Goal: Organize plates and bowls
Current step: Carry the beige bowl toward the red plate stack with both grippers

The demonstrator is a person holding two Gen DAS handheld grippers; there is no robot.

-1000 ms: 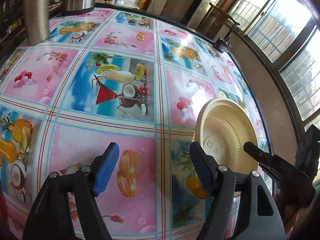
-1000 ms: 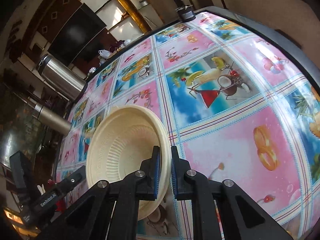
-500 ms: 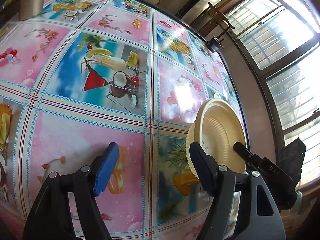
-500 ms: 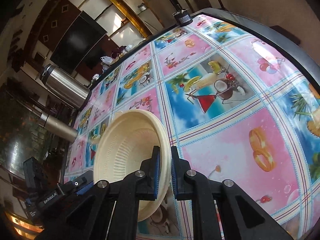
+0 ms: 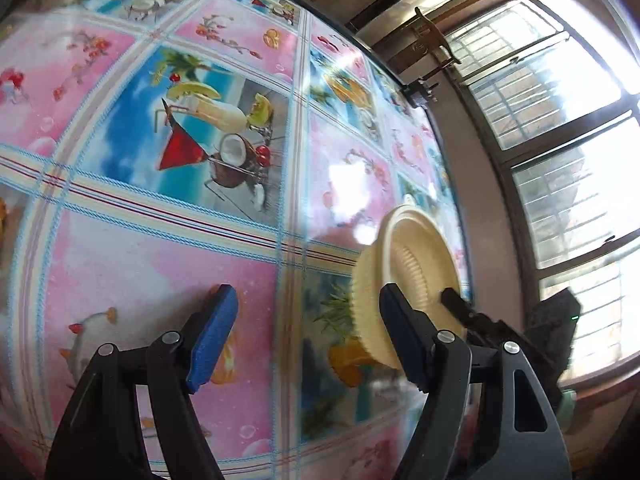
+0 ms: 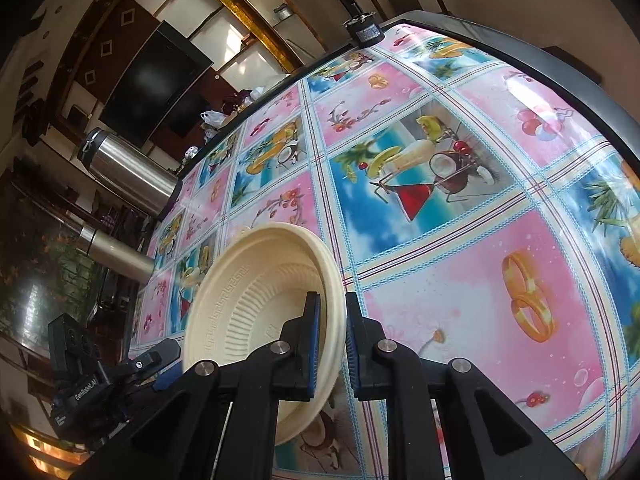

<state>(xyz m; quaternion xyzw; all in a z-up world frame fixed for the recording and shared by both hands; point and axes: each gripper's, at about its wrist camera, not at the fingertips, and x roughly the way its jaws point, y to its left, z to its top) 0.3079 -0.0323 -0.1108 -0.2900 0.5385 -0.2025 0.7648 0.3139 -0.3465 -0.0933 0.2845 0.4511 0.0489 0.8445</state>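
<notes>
A cream ribbed bowl (image 6: 248,312) hangs tilted on its side above the fruit-print tablecloth (image 6: 460,280). My right gripper (image 6: 332,344) is shut on its rim, one pad inside and one outside. In the left wrist view the same bowl (image 5: 404,264) shows nearly edge-on, just beyond my right-hand fingertip, with the right gripper (image 5: 452,296) clamped on its far edge. My left gripper (image 5: 306,300) stands open over the cloth with nothing between its blue pads. No other plate or bowl shows in either view.
Two steel flasks (image 6: 128,172) (image 6: 116,252) stand at the table's left side. A small black clamp device (image 6: 364,32) sits on the far table edge. The table's dark rim (image 6: 560,64) curves along the right; barred windows (image 5: 560,120) lie beyond it.
The bowl has tipped further up on its side in the right gripper, from base-on to nearly edge-on in the left wrist view. The left gripper has swung and stays open.
</notes>
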